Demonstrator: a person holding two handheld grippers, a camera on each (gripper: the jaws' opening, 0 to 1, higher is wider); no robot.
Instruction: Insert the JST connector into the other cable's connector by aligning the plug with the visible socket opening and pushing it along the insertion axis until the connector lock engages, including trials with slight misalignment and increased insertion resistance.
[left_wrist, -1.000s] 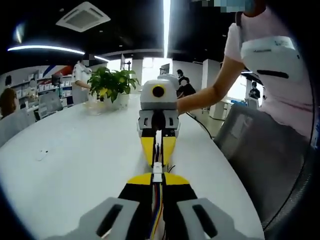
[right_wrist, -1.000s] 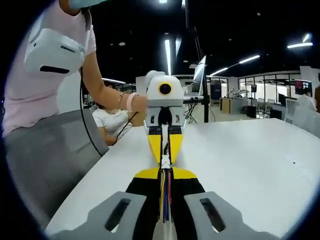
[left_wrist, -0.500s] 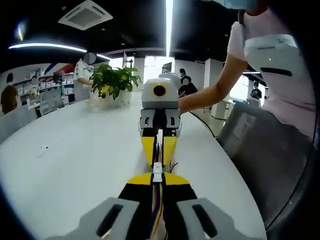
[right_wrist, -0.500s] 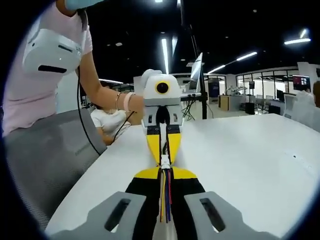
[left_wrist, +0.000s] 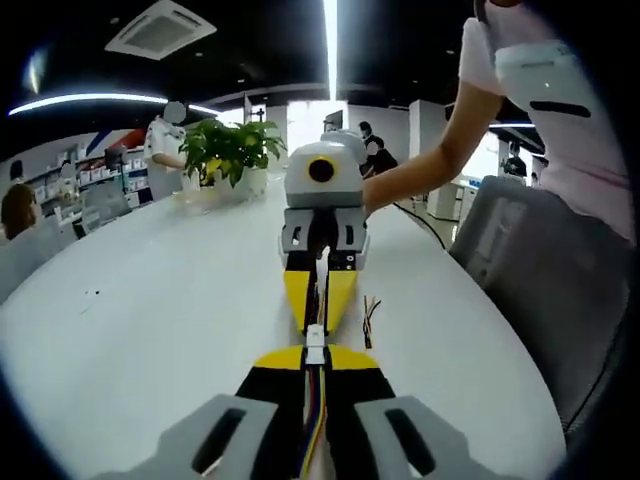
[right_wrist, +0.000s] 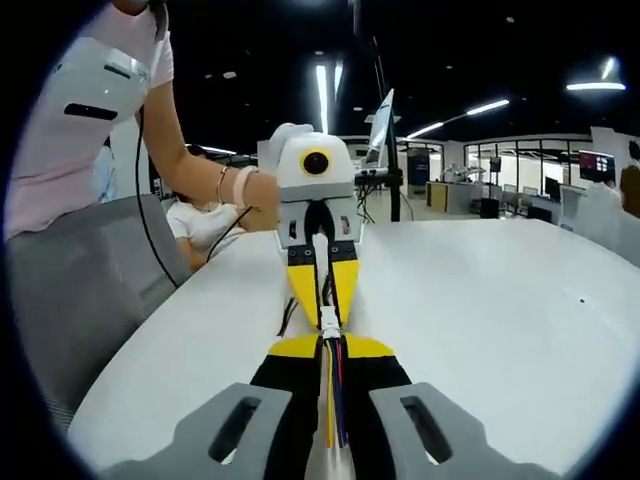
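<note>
Lifted since a second ago, a spare cable (left_wrist: 370, 318) shows beneath; left gripper (left_wrist: 315, 352) and right gripper (right_wrist: 329, 340) pinch wires, white connectors (left_wrist: 315, 338) meeting at 12 o'clock.

Open office: white table (left_wrist: 150, 330), grey chair (left_wrist: 530, 290), potted plant (left_wrist: 232, 150), ceiling striplights (left_wrist: 329, 40).

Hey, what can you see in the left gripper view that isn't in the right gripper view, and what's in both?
Left gripper view: a potted plant on the white table, and a loose cable lying beside the grippers.

Right gripper view: a standing monitor behind the table.

Both: the two grippers facing tip to tip, the white connector between them, coloured wires, and a grey chair.
</note>
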